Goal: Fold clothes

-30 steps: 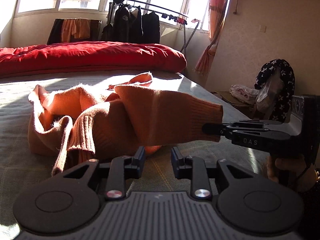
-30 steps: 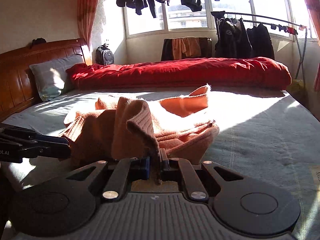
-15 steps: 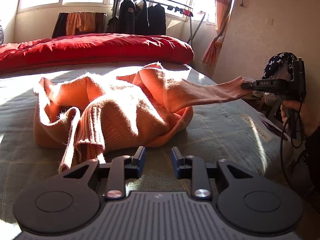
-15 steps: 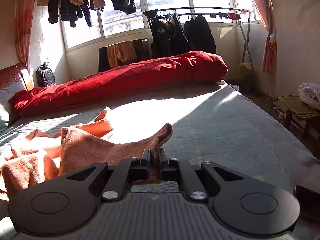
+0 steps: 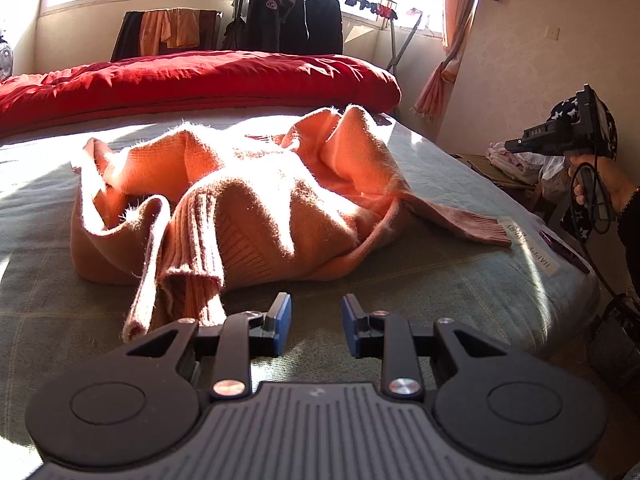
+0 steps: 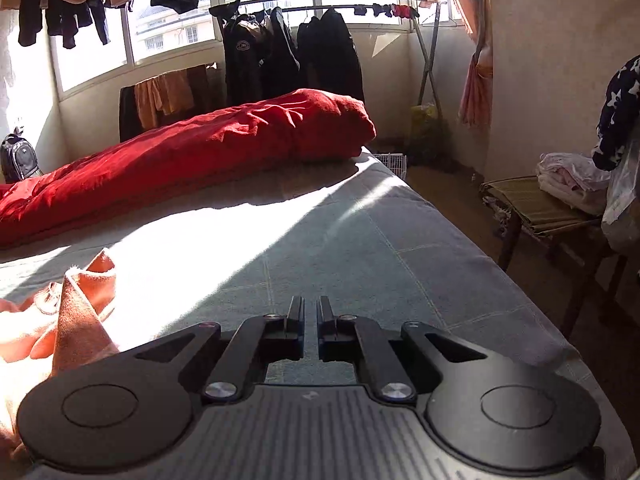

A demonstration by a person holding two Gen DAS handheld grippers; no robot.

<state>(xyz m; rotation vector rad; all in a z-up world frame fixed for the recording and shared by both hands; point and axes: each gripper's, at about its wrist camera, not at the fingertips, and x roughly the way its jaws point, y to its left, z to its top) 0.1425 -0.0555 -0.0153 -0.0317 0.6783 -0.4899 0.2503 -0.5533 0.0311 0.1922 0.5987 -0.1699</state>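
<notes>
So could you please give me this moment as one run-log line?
sweater: crumpled on bed | left gripper: open, empty | right gripper: shut, empty

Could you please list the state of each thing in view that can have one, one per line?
orange sweater: crumpled in a heap on the bed, unfolded, held by neither gripper.
sleeve: stretched out flat toward the bed's edge.
left gripper: open, empty, just short of the sweater.
right gripper: shut, nothing between its fingers.
red quilt: rolled along the far side of the bed.
bed: covered with a grey sheet.
</notes>
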